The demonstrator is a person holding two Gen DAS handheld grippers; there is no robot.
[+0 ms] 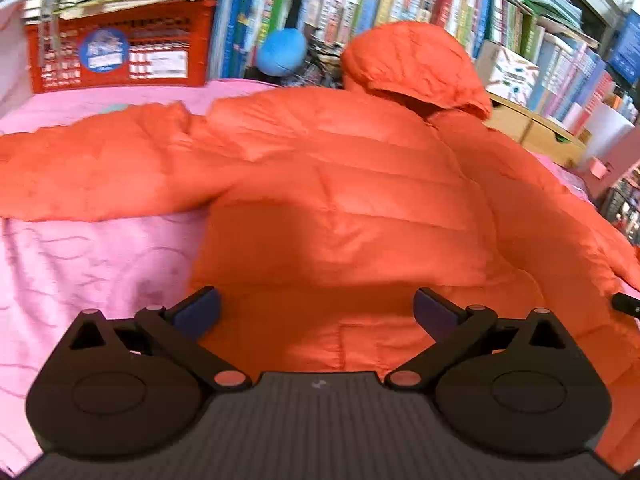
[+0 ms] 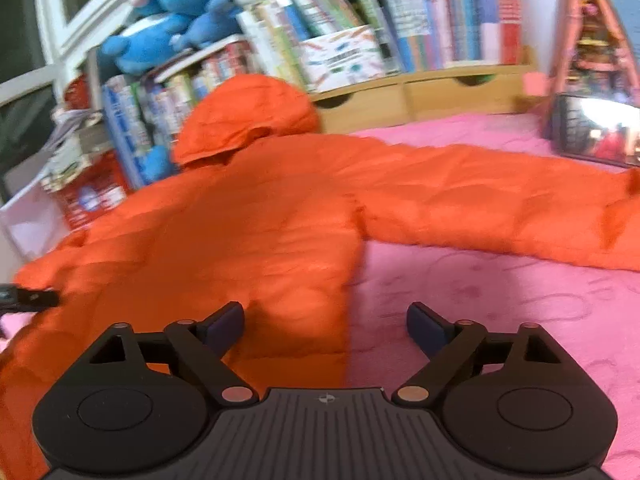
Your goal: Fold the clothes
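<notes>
Your left gripper [image 1: 316,312] and right gripper [image 2: 325,326] both hang wide apart, empty, over the orange jacket [image 1: 340,208] spread mid-frame on the pink blanket [image 2: 500,300].

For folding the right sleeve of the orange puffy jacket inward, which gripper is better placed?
Probably right: the right gripper is open at the hem edge of the orange puffy jacket, with that sleeve stretching just ahead.

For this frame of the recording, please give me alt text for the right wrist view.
An orange quilted hooded puffer jacket lies spread flat on a pink bedspread, one sleeve stretched out to the right. The open right gripper hovers over the jacket's lower right hem edge, holding nothing. Crowded bookshelves and blue plush toys stand behind.
</notes>
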